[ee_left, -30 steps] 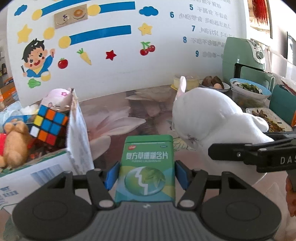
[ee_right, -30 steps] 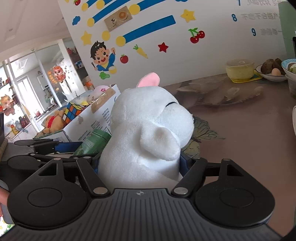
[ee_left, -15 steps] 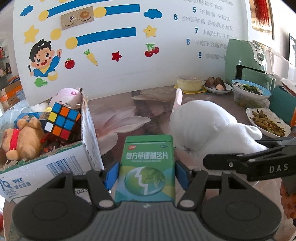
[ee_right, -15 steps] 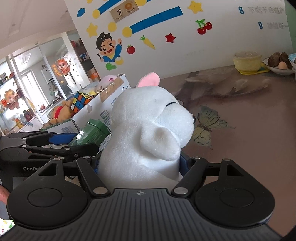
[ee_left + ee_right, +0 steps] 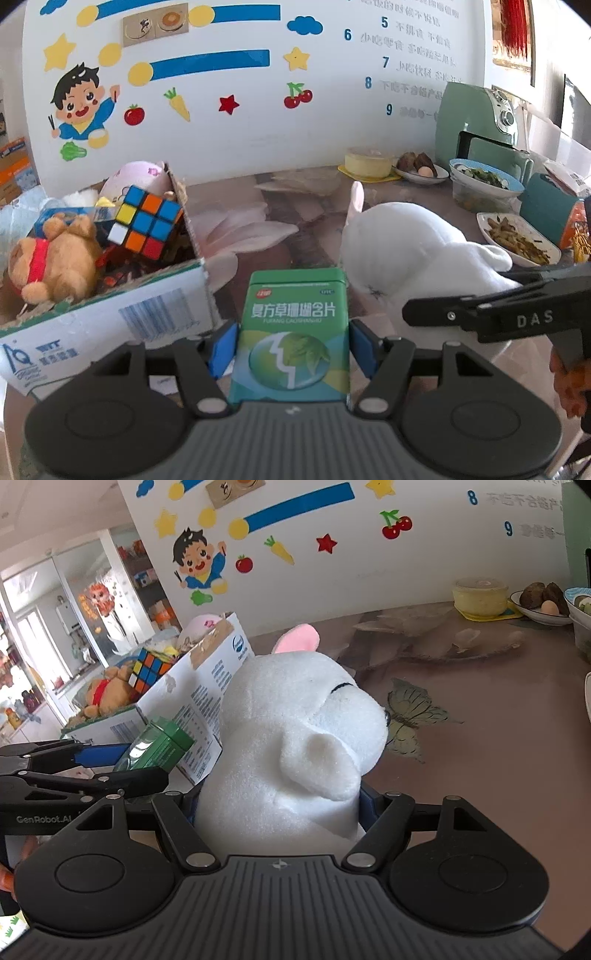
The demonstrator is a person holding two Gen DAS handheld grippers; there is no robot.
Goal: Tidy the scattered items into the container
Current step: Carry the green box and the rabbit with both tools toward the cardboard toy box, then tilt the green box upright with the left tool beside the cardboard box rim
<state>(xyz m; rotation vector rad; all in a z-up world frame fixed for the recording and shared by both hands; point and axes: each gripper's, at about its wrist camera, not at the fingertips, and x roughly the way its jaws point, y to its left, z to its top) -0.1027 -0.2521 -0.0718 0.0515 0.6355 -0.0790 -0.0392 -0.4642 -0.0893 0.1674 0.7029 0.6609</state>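
Observation:
My left gripper (image 5: 291,347) is shut on a green medicine tin (image 5: 293,328), held above the table just right of the cardboard box (image 5: 92,325). The box holds a brown teddy bear (image 5: 51,258), a Rubik's cube (image 5: 146,227) and a pink plush. My right gripper (image 5: 280,808) is shut on a white plush toy (image 5: 295,738) with a pink ear; the toy hides its fingertips. The plush also shows in the left wrist view (image 5: 413,243), right of the tin. The tin (image 5: 159,746) and the box (image 5: 199,686) show left in the right wrist view.
Dishes of food (image 5: 517,240), a blue bowl (image 5: 484,177), a yellow lidded container (image 5: 369,164) and a green air fryer (image 5: 476,114) stand at the table's right and back. A white wall with stickers lies behind the table.
Both grippers have risen with their loads. The box interior shows more fully in the left wrist view, and the box sits lower in both views.

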